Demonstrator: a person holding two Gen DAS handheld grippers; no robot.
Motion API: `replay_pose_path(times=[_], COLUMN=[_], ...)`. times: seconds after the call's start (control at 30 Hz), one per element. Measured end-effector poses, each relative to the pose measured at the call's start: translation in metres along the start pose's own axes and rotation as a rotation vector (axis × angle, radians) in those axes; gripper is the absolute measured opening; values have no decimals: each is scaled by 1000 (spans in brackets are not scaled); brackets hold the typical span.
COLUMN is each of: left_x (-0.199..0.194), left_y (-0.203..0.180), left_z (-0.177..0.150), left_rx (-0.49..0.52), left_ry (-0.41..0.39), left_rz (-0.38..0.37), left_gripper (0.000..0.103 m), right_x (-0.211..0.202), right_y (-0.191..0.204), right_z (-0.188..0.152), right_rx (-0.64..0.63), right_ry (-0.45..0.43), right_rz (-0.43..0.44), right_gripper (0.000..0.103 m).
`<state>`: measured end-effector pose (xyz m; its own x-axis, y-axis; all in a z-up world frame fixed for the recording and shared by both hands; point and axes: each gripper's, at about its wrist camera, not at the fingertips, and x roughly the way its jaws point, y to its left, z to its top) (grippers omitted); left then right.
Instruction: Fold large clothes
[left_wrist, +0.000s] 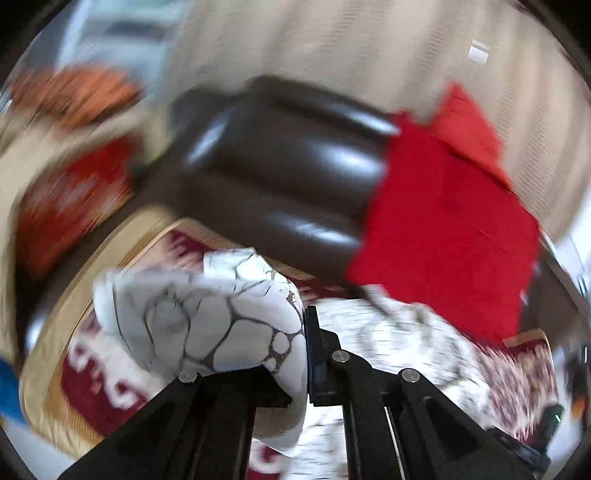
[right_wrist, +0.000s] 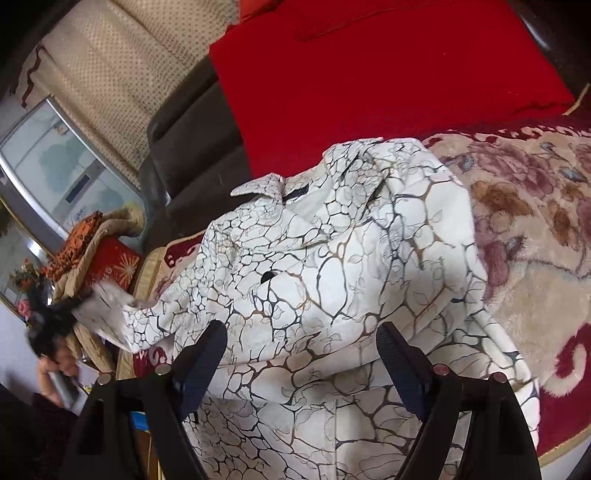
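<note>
A white shirt (right_wrist: 332, 280) with a dark crackle pattern lies collar-up on a floral blanket (right_wrist: 535, 236). My right gripper (right_wrist: 301, 354) hovers over its lower front, open, with both dark fingers apart above the fabric and nothing pinched. The shirt's left sleeve (right_wrist: 122, 317) stretches out to the left, where a blurred dark shape holds its end. In the left wrist view my left gripper (left_wrist: 304, 354) is shut on a bunched piece of that sleeve (left_wrist: 207, 317), lifted above the blanket. This view is smeared by motion.
A red cloth (right_wrist: 369, 81) lies over a dark brown leather backrest (left_wrist: 280, 166) behind the shirt. At the left are a pile of orange and beige textiles (right_wrist: 85, 236), a window (right_wrist: 51, 162) and a person's hand (right_wrist: 55, 376).
</note>
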<state>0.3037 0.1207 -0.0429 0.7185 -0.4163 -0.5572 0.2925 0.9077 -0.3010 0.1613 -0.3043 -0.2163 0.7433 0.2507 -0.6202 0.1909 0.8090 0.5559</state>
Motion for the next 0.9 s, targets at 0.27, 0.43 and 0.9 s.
replay_pose_path(times=[0.27,0.43,0.9], left_x=[19,30,131], left_y=[-199,-223,-81], left_z=[-16,-41,-50], left_rx=[417,472,125], left_ry=[150,218,324], left_rz=[-248,-331,-35], left_gripper=[14,63,77], right_x=[-26,-39,-17], right_y=[-32,-54,-25], right_z=[12,20,49], right_rx=[82,138,31], right_ry=[-63,-82,-123], right_rz=[11,15,-24], right_gripper=[85,85,85])
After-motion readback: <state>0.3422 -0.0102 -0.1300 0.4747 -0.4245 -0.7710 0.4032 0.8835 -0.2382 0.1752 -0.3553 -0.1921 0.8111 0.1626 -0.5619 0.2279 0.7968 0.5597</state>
